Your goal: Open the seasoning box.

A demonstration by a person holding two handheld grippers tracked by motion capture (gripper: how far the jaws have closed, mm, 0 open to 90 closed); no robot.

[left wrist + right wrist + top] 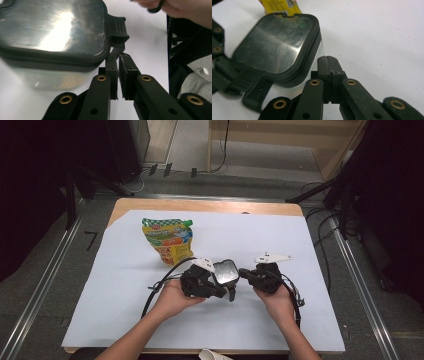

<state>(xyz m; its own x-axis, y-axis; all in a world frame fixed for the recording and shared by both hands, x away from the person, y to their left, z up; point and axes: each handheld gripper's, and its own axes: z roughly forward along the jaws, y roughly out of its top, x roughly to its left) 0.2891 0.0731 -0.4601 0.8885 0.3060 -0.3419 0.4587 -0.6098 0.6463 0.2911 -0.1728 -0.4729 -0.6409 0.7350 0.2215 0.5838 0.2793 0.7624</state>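
Two grippers meet at a lidded box at the middle of the white table.

High view: the box (226,271) sits mid-frame between the left gripper (223,291) and right gripper (245,273); a printed pouch (169,240) stands upper left; the box's contents are hidden by its lid.
Left gripper view: jaws narrow, a slim gap at the lid's latch tab (117,30); the box is cut off upper left.
Right gripper view: jaws pressed together, empty, just beside the box (277,47); the pouch is cropped at the top.
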